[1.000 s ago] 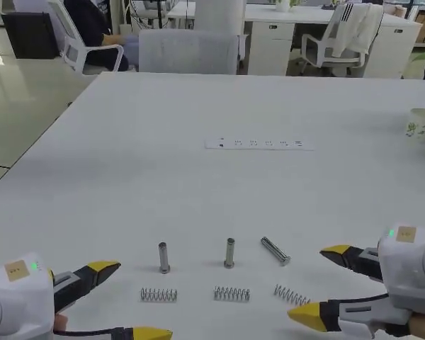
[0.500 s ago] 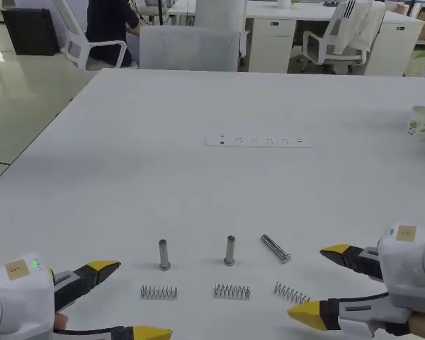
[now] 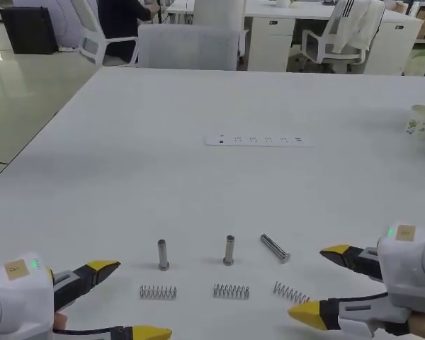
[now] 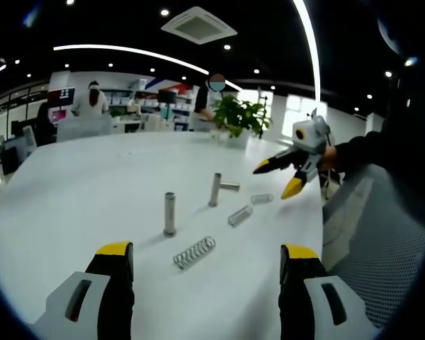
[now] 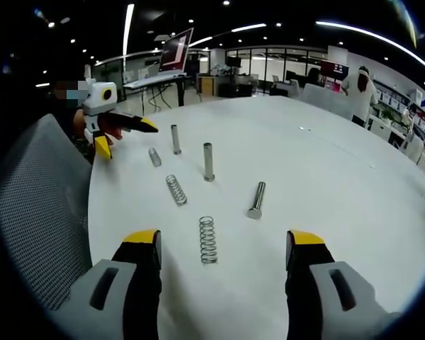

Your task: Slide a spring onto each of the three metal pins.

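Three metal pins sit near the front of the white table [image 3: 198,184]: a left pin [image 3: 163,254] and a middle pin [image 3: 229,250] stand upright, while the right pin [image 3: 275,248] lies on its side. In front of each lies a spring: left spring [image 3: 158,292], middle spring [image 3: 231,290], right spring [image 3: 291,292]. My left gripper [image 3: 127,299] is open at the bottom left, short of the left spring [image 4: 195,252]. My right gripper [image 3: 319,283] is open at the bottom right, just beside the right spring [image 5: 207,239]. Nothing is held.
A white power strip [image 3: 259,142] lies across the table's middle. A cup [image 3: 423,120] sits at the right edge. White office chairs [image 3: 188,48] and desks stand beyond the far edge, with a person seated at back left.
Neither gripper, pin nor spring has moved. The head view shifted slightly, and the person at back left moved.
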{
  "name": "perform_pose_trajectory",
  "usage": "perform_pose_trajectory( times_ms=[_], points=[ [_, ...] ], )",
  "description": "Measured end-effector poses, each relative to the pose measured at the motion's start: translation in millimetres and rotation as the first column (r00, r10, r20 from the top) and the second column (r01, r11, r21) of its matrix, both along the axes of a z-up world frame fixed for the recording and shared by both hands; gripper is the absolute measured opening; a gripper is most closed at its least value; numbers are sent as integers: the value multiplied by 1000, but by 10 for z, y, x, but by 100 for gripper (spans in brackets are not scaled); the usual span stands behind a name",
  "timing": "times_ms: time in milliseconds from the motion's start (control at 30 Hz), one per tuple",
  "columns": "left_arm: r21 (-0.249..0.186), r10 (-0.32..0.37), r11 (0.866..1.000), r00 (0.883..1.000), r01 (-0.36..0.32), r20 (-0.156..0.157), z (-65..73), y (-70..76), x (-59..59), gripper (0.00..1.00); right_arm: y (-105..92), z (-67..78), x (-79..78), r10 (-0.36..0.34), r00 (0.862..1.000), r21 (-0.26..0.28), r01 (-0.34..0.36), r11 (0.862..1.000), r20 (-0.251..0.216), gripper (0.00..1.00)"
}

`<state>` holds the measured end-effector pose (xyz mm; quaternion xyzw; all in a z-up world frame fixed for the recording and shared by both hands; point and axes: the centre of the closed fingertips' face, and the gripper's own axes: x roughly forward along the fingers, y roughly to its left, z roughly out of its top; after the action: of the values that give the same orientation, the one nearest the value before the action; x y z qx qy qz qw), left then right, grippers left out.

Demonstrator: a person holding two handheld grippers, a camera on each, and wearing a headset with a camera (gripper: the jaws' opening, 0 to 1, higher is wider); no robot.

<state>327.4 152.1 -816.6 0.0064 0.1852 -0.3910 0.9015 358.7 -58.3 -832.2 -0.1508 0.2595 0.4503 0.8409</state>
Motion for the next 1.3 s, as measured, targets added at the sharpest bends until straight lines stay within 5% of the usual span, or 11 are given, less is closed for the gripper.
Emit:
perform_pose_trajectory(
  times_ms=[767,1300],
  points=[
    [-1,0,1000,1000,0,2,-9,13,2,81,18,9,6,9,1000,-24,-9,1000,11,67],
    [3,3,1000,1000,-3,8,21,11,-10,81,62,185,346,-18,999,-58,21,998,48,53]
  ],
)
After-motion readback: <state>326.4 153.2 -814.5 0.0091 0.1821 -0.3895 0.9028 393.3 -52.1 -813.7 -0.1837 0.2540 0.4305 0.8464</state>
